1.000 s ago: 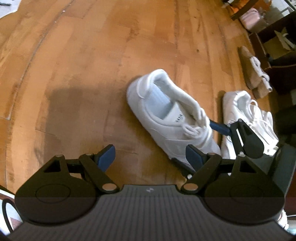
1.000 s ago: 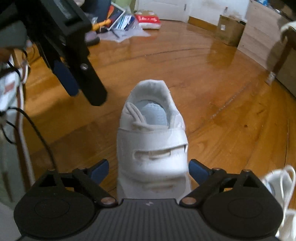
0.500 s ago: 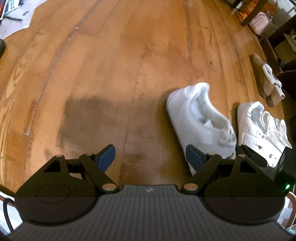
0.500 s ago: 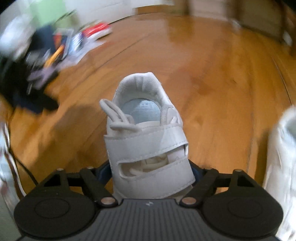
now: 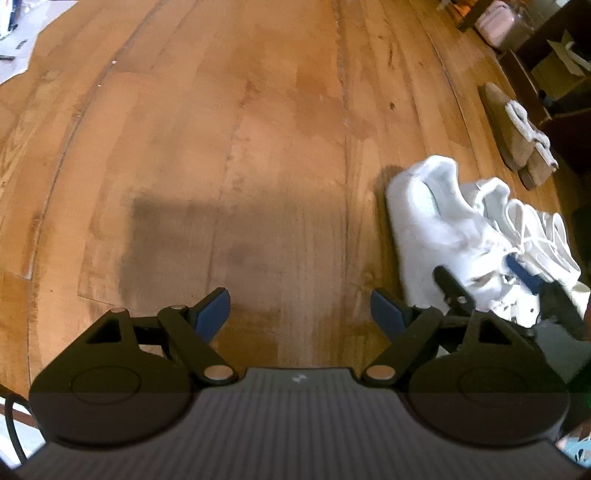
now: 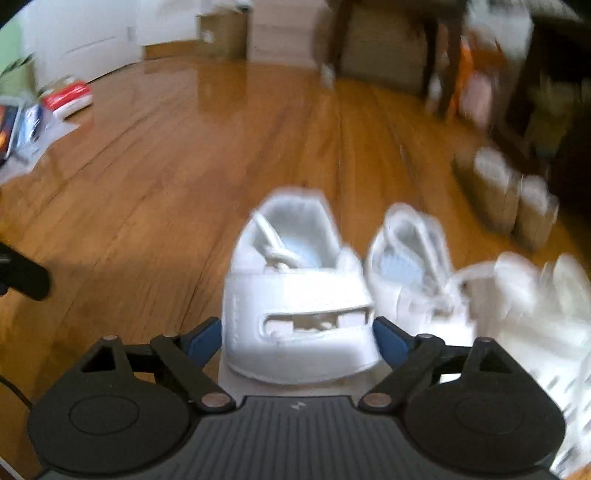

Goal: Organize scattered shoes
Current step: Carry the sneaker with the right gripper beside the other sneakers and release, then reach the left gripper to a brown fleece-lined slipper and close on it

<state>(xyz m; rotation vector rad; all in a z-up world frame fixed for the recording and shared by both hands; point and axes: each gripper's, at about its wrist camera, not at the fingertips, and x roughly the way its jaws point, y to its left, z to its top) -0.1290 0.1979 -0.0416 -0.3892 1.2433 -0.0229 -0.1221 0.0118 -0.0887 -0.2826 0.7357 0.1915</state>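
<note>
On the wooden floor [image 5: 258, 129], the left wrist view shows the left gripper [image 5: 300, 312] with its jaws wide apart and only bare boards between them. At that view's right edge the strapped white sneaker [image 5: 436, 229] lies beside its laced partner [image 5: 535, 229], with the right gripper [image 5: 491, 275] reaching over them. From the right wrist view, blurred by motion, that gripper's jaws are opening, its blue pads [image 6: 205, 338] flanking the strapped sneaker's toe; whether they touch it I cannot tell. Only this view shows the shoe's open heel collar facing away, a red package [image 6: 68, 98] far left and a cardboard box [image 6: 221, 35]. Tan slippers [image 5: 517, 136] lie beyond the sneakers.
</note>
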